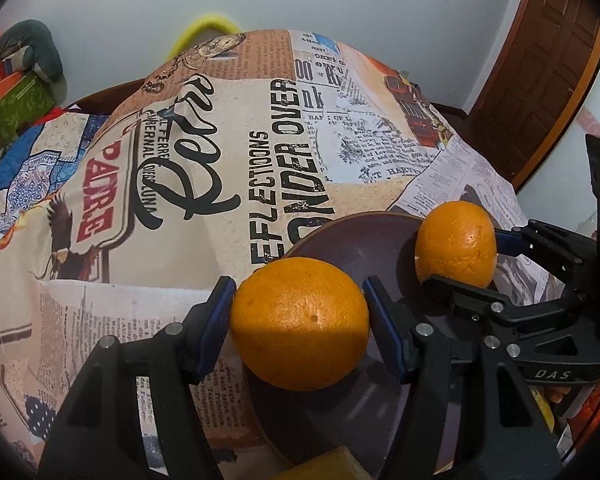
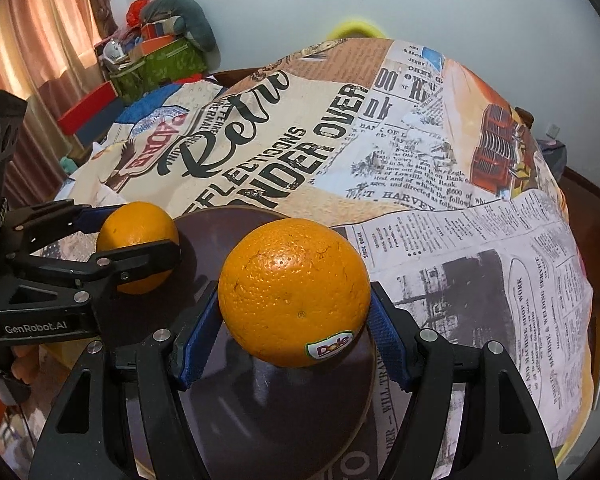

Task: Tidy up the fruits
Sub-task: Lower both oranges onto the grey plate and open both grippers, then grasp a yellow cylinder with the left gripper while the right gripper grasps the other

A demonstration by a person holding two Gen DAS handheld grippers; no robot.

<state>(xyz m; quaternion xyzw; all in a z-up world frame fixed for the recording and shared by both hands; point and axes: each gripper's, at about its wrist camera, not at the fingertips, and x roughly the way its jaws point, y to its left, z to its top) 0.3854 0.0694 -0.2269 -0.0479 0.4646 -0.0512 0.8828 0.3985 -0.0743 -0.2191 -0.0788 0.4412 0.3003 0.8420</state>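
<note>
Over a dark brown plate (image 1: 352,240) (image 2: 216,232) on the table, each gripper carries one orange. My left gripper (image 1: 300,292) is shut on a plain orange (image 1: 300,328), its blue pads pressed on both sides. The right wrist view shows that left gripper (image 2: 134,232) at the left, its orange (image 2: 136,228) above the plate's left rim. My right gripper (image 2: 294,300) is shut on an orange with a Dole sticker (image 2: 294,280), above the plate's middle. From the left wrist view the right gripper (image 1: 472,260) and its orange (image 1: 456,240) hang at the plate's right side.
A newspaper-print cloth (image 1: 228,184) (image 2: 460,240) covers the table. Something yellow (image 1: 332,466) lies at the near edge of the plate. A yellow chair back (image 1: 204,32) rises behind the far edge. Boxes and a green bin (image 2: 160,64) stand at the left, a wooden door (image 1: 540,60) at the right.
</note>
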